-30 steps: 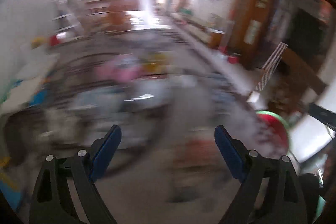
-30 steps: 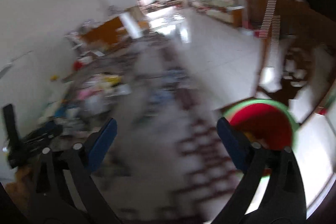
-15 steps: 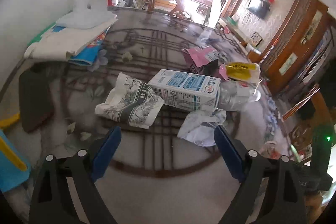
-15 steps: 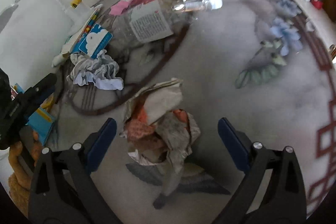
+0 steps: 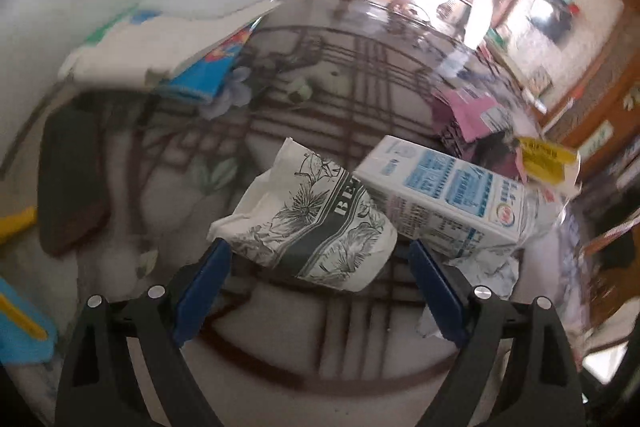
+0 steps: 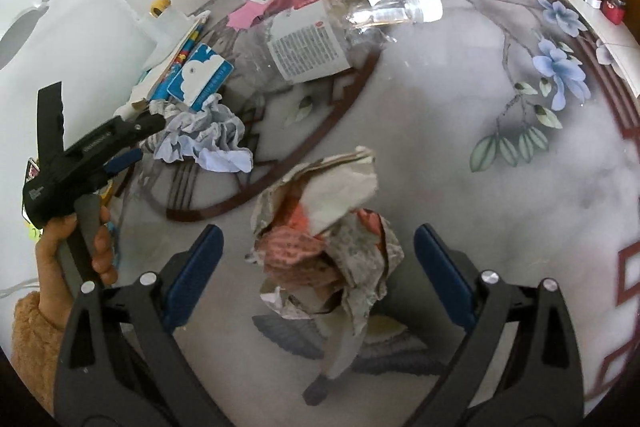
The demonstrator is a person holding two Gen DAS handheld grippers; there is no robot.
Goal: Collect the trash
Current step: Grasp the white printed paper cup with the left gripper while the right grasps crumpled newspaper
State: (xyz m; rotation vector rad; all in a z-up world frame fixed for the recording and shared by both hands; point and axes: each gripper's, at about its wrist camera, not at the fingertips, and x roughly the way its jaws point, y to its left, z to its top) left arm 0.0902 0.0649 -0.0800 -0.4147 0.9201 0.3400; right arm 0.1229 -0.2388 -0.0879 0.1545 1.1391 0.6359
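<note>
The left gripper (image 5: 320, 281) is standing wide open and empty over the patterned bench (image 5: 280, 339), its blue pads flanking the near end of a crumpled white paper bag (image 5: 316, 227) printed with black flowers, without pressing on it. That bag is lying on its side against a white and blue carton (image 5: 444, 203), which is also lying flat; behind the carton a pink wrapper (image 5: 474, 111) and a yellow packet (image 5: 548, 163) are sitting near the bench's far side, though blur is making their edges hard to read. A white crumpled sheet (image 5: 492, 275) is showing just beside the right pad. The right gripper (image 6: 318, 267) is likewise standing wide open with nothing held, and a wad of crumpled newspaper (image 6: 328, 243) with reddish patches is sitting on the bench (image 6: 500, 211) between its pads, apart from both. Farther off, a crumpled pale blue tissue (image 6: 208, 139) is lying near a clear plastic bottle (image 6: 360, 23) with a white label. At the left edge, the person's hand (image 6: 76, 251), in a fuzzy tan sleeve (image 6: 30, 339), is gripping the other tool's handle.
</note>
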